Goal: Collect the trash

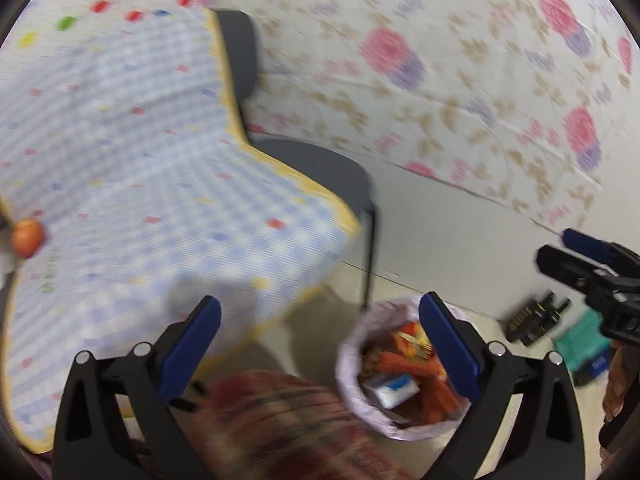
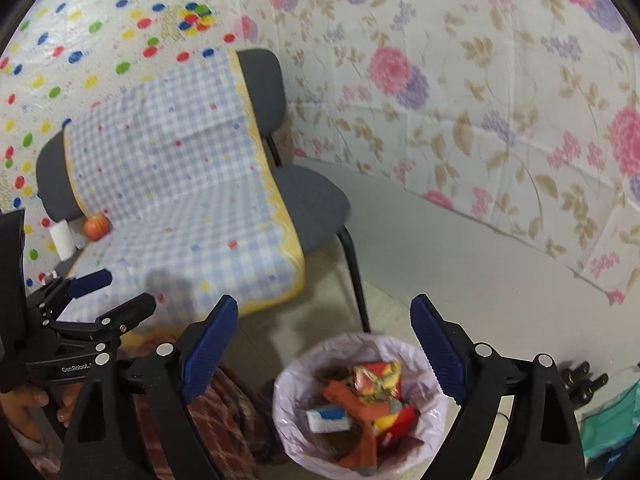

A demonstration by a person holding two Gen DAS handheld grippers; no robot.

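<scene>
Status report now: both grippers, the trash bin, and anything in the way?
Left gripper open, empty. Right gripper open, empty. Trash bin on floor below, already holding wrappers. Chair beside it, not blocking.

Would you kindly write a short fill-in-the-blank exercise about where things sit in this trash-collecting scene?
1. The trash bin on the floor is lined with a white plastic ____.
2. The apple rests on the chair's ____ cloth.
3. The right hand-held gripper and the left hand-held gripper both hold ____.
4. The roll of tissue stands to the ____ of the apple in the right wrist view.

Missing words: bag; checked; nothing; left
</scene>
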